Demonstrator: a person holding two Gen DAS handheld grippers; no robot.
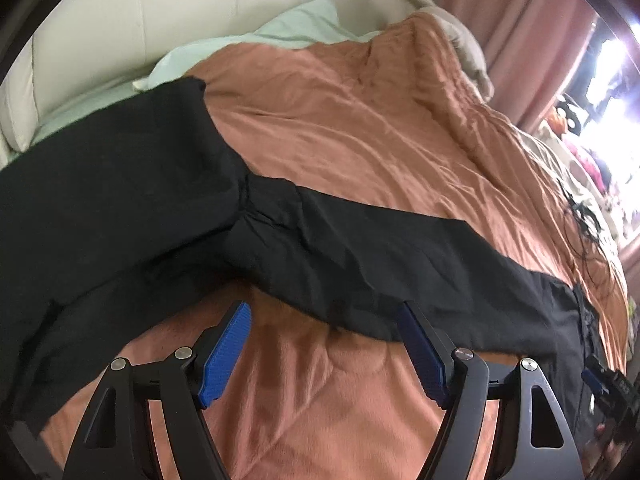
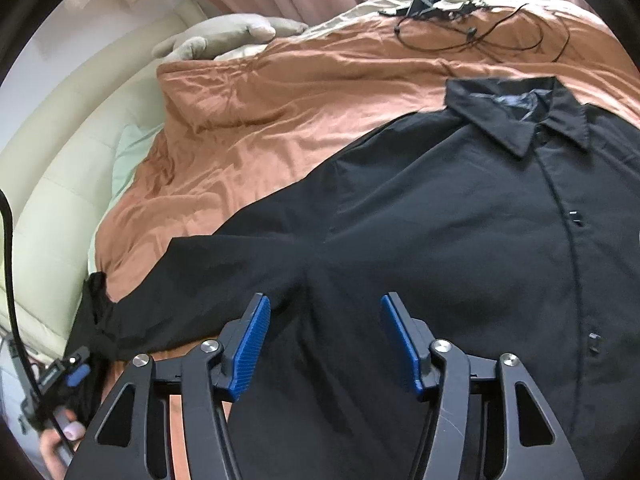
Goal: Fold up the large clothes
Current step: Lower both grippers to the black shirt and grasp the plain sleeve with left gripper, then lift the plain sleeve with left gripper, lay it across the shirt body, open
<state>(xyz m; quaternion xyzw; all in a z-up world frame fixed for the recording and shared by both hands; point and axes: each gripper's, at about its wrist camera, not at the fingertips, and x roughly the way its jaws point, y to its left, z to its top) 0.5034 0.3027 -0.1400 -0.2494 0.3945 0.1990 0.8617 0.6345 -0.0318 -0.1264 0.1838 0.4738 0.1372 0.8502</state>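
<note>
A large black button-up shirt (image 2: pixel 460 220) lies spread face up on the bed, collar (image 2: pixel 516 120) at the far side. Its long sleeve (image 1: pixel 168 200) stretches toward the headboard and the cuff area bends back across the left wrist view. My left gripper (image 1: pixel 326 320) is open and empty, hovering just in front of the sleeve's near edge. My right gripper (image 2: pixel 324 312) is open and empty, just above the shirt near the armpit seam (image 2: pixel 316 264). The other gripper shows at the right edge of the left wrist view (image 1: pixel 608 384) and at the left edge of the right wrist view (image 2: pixel 68 376).
The shirt lies on a rust-orange duvet (image 1: pixel 360 120). A pale green pillow (image 1: pixel 256 44) and cream headboard (image 1: pixel 120 20) are at the bed's head. A grey plush toy (image 2: pixel 224 36) and a tangle of black cable (image 2: pixel 460 28) lie at the far side. Pink curtains (image 1: pixel 532 32) hang beyond.
</note>
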